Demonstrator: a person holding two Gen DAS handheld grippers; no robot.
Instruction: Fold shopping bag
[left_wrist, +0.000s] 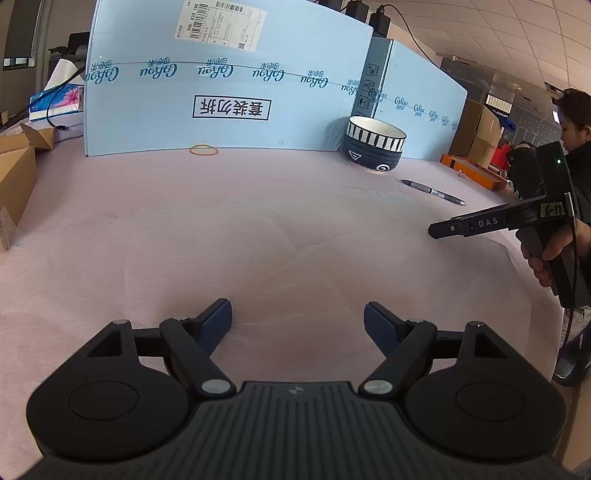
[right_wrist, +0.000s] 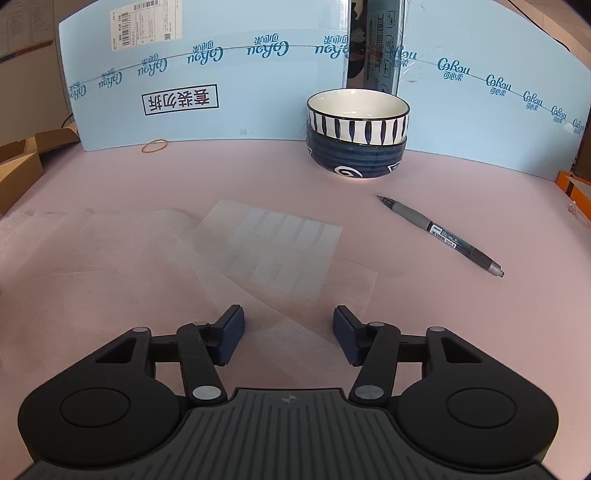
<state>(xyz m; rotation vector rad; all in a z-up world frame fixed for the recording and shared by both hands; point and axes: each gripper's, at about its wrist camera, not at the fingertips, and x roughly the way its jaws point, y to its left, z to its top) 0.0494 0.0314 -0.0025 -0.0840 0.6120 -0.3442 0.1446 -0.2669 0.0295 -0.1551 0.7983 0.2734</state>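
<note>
A thin, see-through shopping bag (right_wrist: 273, 251) lies flat on the pink table cover (right_wrist: 424, 317). Part of it is folded into a paler striped rectangle. In the left wrist view the bag (left_wrist: 258, 236) is only a faint sheet with creases. My left gripper (left_wrist: 297, 310) is open just above the bag's near part, with nothing between its pads. My right gripper (right_wrist: 288, 317) hangs low over a corner of the bag, its jaws apart and the film lying under the gap. A hand holds the right gripper (left_wrist: 434, 232) at the right edge of the left wrist view.
Two stacked bowls (right_wrist: 357, 134) stand at the back against a light blue carton wall (right_wrist: 240, 81). A grey pen (right_wrist: 443, 236) lies to the right of the bag and a rubber band (right_wrist: 154, 146) at the back left. Cardboard boxes (left_wrist: 14, 177) sit left. A person (left_wrist: 576, 125) is at the far right.
</note>
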